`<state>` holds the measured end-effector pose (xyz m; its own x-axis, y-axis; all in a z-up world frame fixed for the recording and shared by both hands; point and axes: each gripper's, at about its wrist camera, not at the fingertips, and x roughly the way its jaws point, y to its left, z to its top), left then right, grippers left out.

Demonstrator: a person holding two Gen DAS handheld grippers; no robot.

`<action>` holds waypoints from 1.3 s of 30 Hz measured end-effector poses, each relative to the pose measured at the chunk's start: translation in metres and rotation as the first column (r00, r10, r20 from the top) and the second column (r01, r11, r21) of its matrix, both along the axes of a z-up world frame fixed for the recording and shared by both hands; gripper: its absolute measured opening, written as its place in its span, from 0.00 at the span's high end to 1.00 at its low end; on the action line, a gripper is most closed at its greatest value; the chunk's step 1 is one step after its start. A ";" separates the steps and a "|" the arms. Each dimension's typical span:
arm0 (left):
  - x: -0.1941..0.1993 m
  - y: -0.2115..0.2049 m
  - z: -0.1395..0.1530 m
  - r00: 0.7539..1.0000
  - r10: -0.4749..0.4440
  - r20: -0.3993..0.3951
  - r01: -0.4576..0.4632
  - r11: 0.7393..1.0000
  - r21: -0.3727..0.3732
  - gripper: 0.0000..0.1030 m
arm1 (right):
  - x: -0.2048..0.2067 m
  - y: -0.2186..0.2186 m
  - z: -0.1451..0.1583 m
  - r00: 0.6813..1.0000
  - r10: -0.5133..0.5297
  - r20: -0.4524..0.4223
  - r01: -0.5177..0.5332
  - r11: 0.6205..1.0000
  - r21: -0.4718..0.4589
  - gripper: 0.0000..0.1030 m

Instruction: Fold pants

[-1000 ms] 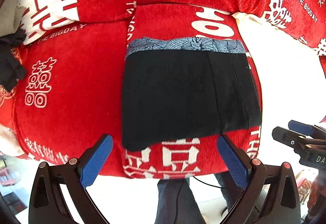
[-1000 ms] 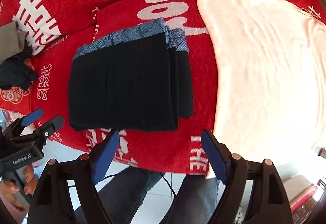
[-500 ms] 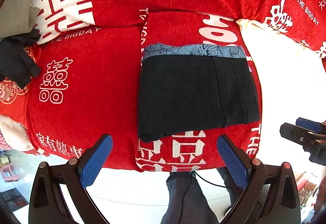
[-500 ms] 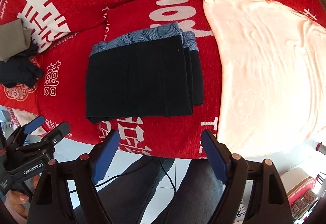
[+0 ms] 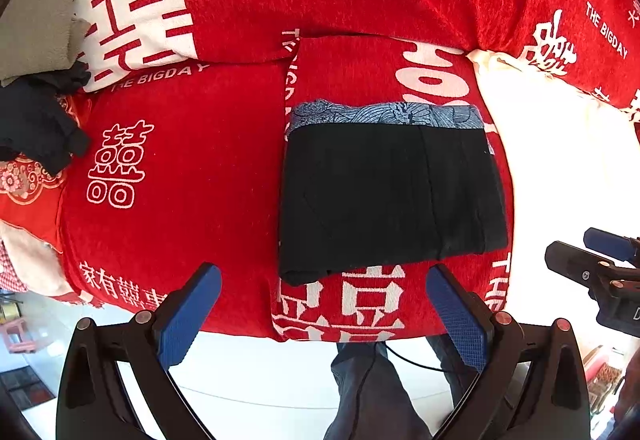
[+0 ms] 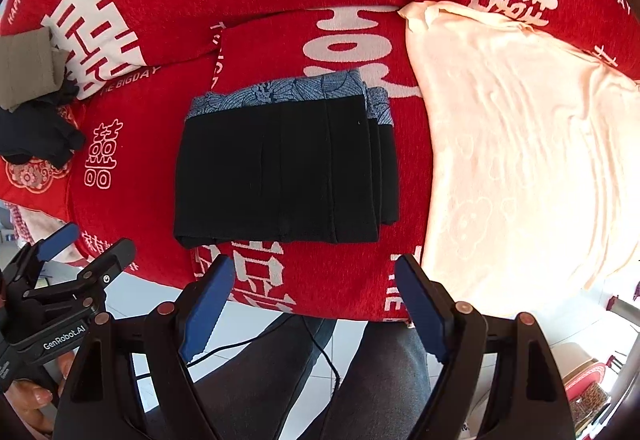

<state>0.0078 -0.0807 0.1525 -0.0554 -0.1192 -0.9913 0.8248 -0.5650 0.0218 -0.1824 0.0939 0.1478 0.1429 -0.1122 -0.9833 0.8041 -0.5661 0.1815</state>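
The black pants (image 5: pixel 392 192) with a blue patterned waistband lie folded into a flat rectangle on the red sofa cover (image 5: pixel 200 160). They also show in the right wrist view (image 6: pixel 284 168). My left gripper (image 5: pixel 320 304) is open and empty, held off the sofa's front edge below the pants. My right gripper (image 6: pixel 316 296) is open and empty, also below the pants' front edge. Each gripper shows at the edge of the other's view, the right one (image 5: pixel 600 268) and the left one (image 6: pixel 64 264).
A cream cloth (image 6: pixel 520 144) lies spread to the right of the pants. A dark garment (image 5: pixel 36 124) and a grey-green folded cloth (image 5: pixel 36 32) lie at the far left. The person's legs (image 6: pixel 320 372) and a white floor are below the sofa edge.
Both grippers have pulled back from the sofa, so the folded pants look smaller and farther. The pants have not moved. Both grippers stay open.
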 end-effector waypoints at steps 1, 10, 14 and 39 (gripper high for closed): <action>0.000 0.000 0.000 1.000 0.000 0.002 0.000 1.000 -0.001 0.00 | 0.000 -0.001 0.000 1.000 0.004 -0.004 -0.004 1.000 0.001 0.18; 0.000 0.002 -0.003 1.000 0.000 0.007 0.000 1.000 -0.006 0.00 | -0.001 -0.003 -0.001 1.000 0.017 -0.014 -0.017 1.000 0.016 0.18; -0.002 0.003 -0.004 1.000 -0.006 0.014 0.006 1.000 -0.014 0.00 | 0.000 -0.004 0.000 1.000 0.020 -0.019 -0.020 1.000 0.017 0.18; -0.003 0.006 -0.005 1.000 -0.007 0.028 0.008 1.000 -0.025 0.00 | 0.001 -0.007 -0.002 0.999 0.039 -0.019 -0.038 0.999 0.027 0.18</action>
<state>0.0048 -0.0746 0.1476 -0.0287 -0.1435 -0.9892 0.8195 -0.5700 0.0589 -0.1816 0.0864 0.1454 0.1272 -0.0811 -0.9886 0.8287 -0.5389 0.1508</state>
